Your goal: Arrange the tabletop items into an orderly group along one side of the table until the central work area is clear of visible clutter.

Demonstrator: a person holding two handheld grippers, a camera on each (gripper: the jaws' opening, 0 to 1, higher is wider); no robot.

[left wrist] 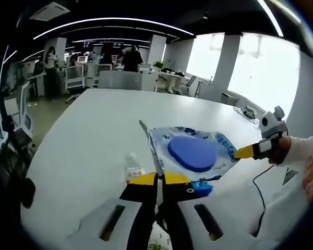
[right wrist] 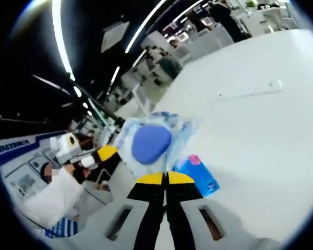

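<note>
both my grippers are up off the white table [left wrist: 94, 135], pinching one clear plastic packet [left wrist: 190, 151] between them. in the left gripper view my left gripper [left wrist: 157, 179] has its yellow-tipped jaws closed on the packet's near edge, while the right gripper [left wrist: 245, 152] comes in from the right, clamped on the far corner, a hand [left wrist: 281, 150] behind it. the packet, with its blue round pad [left wrist: 193, 152], hangs stretched between them. a small clear bottle [left wrist: 133, 166] stands on the table just left of my left jaws.
</note>
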